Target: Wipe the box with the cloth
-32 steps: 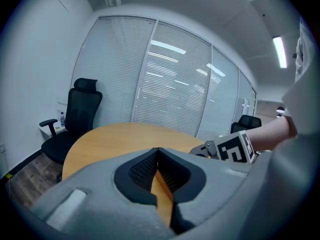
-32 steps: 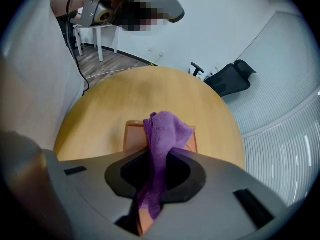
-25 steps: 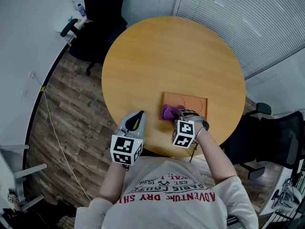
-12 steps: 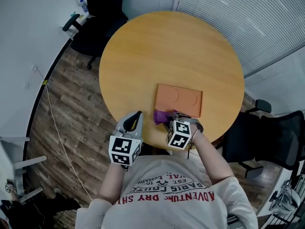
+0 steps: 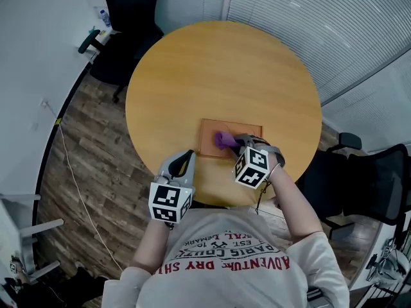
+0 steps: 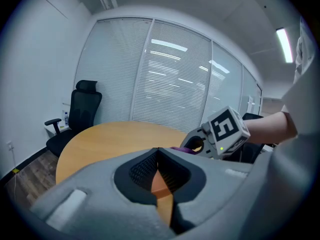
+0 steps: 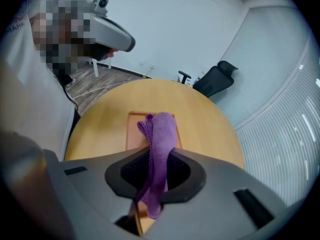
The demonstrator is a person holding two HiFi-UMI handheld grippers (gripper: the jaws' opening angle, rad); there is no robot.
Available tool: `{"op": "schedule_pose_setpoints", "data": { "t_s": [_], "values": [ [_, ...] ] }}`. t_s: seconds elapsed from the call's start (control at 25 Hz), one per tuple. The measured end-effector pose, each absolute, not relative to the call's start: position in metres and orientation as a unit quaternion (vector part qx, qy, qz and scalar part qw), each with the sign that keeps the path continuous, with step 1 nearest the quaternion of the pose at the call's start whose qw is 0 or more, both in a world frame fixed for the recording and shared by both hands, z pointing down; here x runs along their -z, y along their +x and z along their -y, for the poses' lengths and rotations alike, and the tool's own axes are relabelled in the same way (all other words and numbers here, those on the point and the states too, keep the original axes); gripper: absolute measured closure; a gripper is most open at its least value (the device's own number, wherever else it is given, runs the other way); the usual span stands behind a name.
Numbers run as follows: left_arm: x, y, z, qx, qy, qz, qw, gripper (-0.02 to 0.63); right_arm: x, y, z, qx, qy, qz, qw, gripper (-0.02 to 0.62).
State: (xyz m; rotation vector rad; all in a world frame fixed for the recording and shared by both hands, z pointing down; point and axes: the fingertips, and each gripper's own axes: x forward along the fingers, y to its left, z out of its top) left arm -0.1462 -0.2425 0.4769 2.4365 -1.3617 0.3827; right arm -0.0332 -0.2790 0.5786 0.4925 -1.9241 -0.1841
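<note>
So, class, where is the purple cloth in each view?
Head view: the purple terry cloth sits on the flat orange box, at the right gripper's claw.
Left gripper view: thin purple sliver, centre, beside the right gripper.
Right gripper view: centre, clamped in the claw.
Shared landmark: the round wooden table.

Fingers (image 7: 125, 174) grip purple cloth (image 7: 161, 134) over orange box (image 7: 131, 133).

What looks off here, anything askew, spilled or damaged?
Nothing stands out. The box lies flat on the table, the cloth is pinched in the right tongs over it, and the left tongs are shut and empty.
</note>
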Motion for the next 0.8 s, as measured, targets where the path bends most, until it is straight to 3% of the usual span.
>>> {"op": "schedule_pose_setpoints", "data": {
  "t_s": [0.2,0.8],
  "values": [
    [-0.480,-0.129,0.256,-0.141,0.863,0.457,0.162,0.597,-0.587,-0.006,0.328,0.118,0.240,0.789,0.554,0.526],
    [-0.499,-0.137,0.281,-0.161,0.857,0.452,0.188,0.597,-0.627,-0.012,0.349,0.081,0.228,0.792,0.561,0.526]
  ]
}}
